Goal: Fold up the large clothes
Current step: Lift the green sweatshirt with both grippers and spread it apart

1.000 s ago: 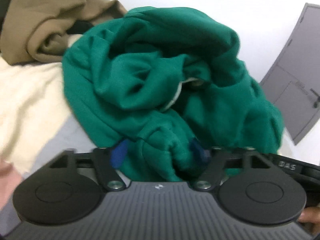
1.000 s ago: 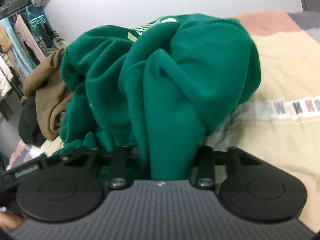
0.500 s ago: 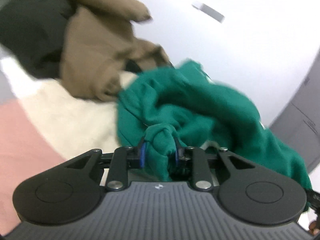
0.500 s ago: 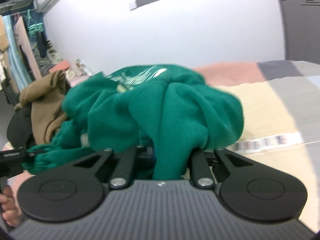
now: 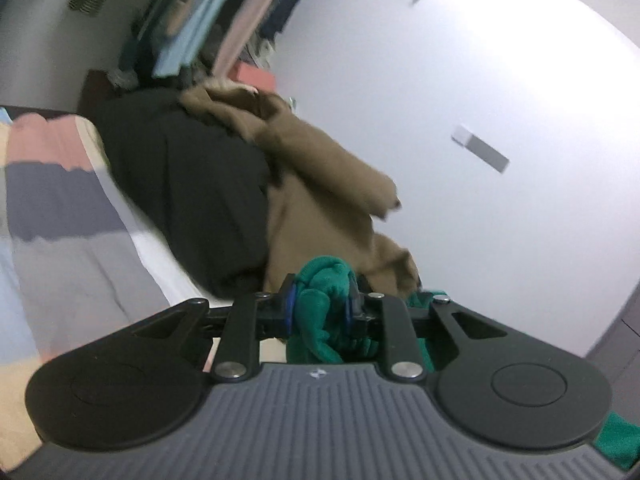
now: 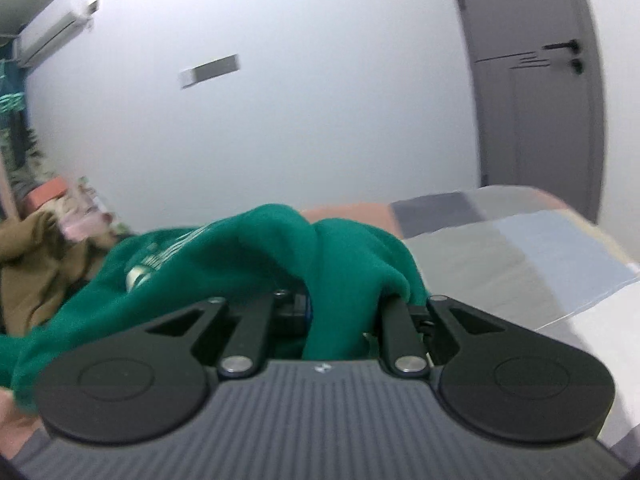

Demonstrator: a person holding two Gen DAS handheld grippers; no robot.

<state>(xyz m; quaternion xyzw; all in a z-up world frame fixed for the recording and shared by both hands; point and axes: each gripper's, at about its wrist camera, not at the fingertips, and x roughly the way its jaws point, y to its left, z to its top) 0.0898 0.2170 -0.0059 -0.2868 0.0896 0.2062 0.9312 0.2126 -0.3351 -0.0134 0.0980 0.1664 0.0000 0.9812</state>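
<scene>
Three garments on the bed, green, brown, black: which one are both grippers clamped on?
The green sweatshirt: its fabric is bunched between the left gripper and the right gripper. The brown garment and black garment lie ungripped.

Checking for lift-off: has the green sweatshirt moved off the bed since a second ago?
Yes. In the right wrist view the green sweatshirt has come up: it covered the bedspread before, and now its top stands against the white wall.

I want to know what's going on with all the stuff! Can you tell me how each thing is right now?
Green sweatshirt: bunched up, pinched at two places.
Left tool: jaws closing, a wad of green cloth between them.
Right tool: shut on a green fold.
Brown garment: crumpled, unfolded, lying over the black one.
Black garment: heaped on the bed.
Door: closed.
</scene>
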